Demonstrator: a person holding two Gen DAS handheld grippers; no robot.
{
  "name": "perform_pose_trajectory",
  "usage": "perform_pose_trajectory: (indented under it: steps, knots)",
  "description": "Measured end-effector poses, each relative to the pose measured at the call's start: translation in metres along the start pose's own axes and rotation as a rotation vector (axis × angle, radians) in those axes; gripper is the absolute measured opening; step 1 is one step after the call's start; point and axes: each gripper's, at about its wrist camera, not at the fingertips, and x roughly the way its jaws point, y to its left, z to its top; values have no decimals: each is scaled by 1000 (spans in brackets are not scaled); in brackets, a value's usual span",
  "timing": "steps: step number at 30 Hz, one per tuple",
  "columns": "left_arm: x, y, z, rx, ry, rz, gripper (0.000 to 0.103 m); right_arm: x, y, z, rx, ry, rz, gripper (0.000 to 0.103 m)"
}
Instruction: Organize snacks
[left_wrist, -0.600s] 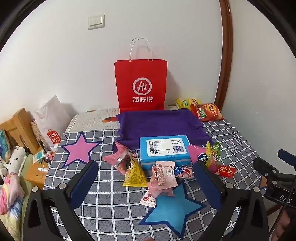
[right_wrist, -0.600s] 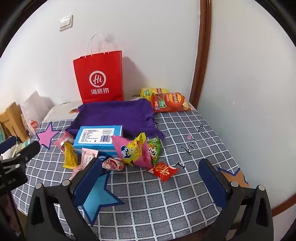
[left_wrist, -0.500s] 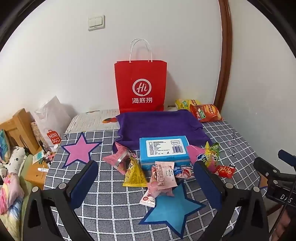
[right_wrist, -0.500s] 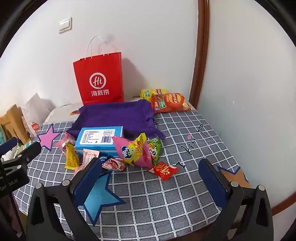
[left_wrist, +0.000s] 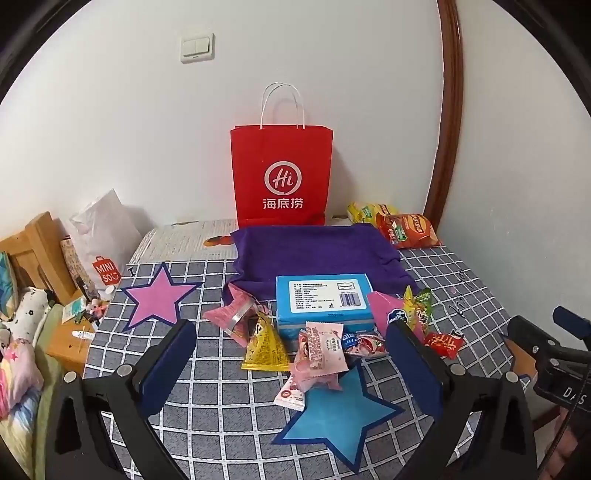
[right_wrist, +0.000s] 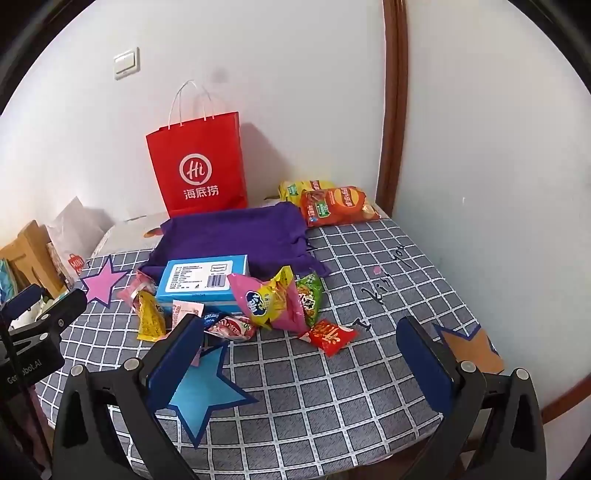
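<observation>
Snacks are seen heaped around one landmark, the blue box (left_wrist: 322, 299), which lies flat on the checked counter (left_wrist: 221, 398). Behind the box a purple cloth (left_wrist: 314, 251) is spread, and behind that a red paper bag (left_wrist: 281, 177) stands upright against the wall. Two chip bags (right_wrist: 332, 203) lie behind and to the right of the box, well apart from it.

In front of the box a yellow triangular packet (left_wrist: 264, 349) and a pink-and-white wrapper (left_wrist: 323, 349) are piled, the wrapper leaning on other small packs. Right of the box a pink-and-yellow bag (right_wrist: 266, 299), a green packet (right_wrist: 308, 295) and a small red packet (right_wrist: 328, 336) are crowded together, touching or overlapping. A pink packet (left_wrist: 231, 314) lies left of the box.

Risks, as judged: the packs are slick, soft and overlapped, so a neighbour could be dragged along or two caught at once; a shallow pinch on a puffed bag could slip off; the loose paper stars could be snagged; a nudge could send the small red packet toward the counter edge.

The left gripper (left_wrist: 291, 354) is held above the counter in front of the box, fingers (left_wrist: 170, 362) spread wide, nothing held or touched. The right gripper (right_wrist: 301, 354) hovers in front and to the right of the box, fingers (right_wrist: 424, 358) likewise wide apart and empty.
</observation>
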Motion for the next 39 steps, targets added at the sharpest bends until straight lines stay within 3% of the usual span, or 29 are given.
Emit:
perform_pose_trajectory:
  steps: [39]
  knots:
    - [-3,3,-7,-24,-15,-28,102,-7,-4,-5,13,-19,4,102]
